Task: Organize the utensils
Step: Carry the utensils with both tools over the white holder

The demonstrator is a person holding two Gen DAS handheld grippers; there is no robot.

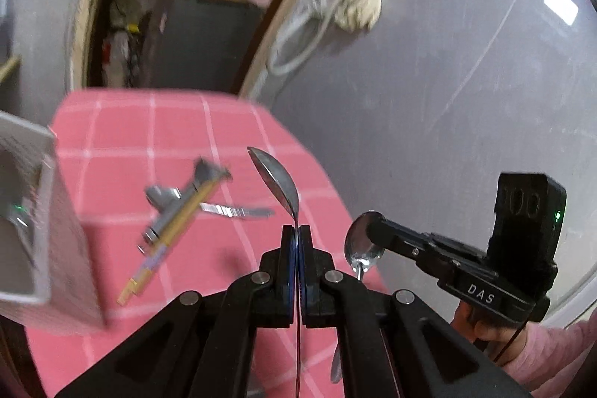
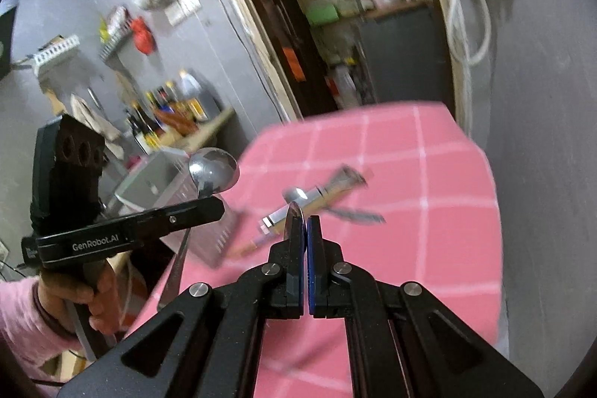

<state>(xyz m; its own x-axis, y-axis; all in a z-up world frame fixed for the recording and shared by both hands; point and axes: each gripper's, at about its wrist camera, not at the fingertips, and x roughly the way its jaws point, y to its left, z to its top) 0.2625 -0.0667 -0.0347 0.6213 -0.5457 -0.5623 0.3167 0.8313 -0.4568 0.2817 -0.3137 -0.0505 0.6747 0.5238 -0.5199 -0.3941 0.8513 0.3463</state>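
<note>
— Between your left gripper's (image 1: 297, 230) blue pads, what do you have?

— You have a spoon (image 1: 276, 179) clamped by the neck; the jaws are pressed together on it, its bowl standing up past the fingertips and leaning left, its handle running back under the gripper.

— And your right gripper (image 2: 305, 222)?

— You grip a second spoon (image 1: 361, 243) there the same way. From the right wrist view only its thin edge pokes up past the closed fingertips; from the left wrist view its round bowl shows at the gripper's tip and the handle hangs down below.

— Are both spoons off the table?

— Yes, you hold both above the pink checked tablecloth (image 1: 123, 133), touching nothing else. Your two grippers sit side by side, near each other but apart.

— What lies under you?

— You still have loose utensils (image 1: 186, 204) in a blurred heap on the cloth, ahead of both fingertips: something metal, what looks like chopsticks, a flat serrated piece. To your left stands a grey holder box (image 1: 48, 211) at the table's edge, well apart from both spoons.
</note>
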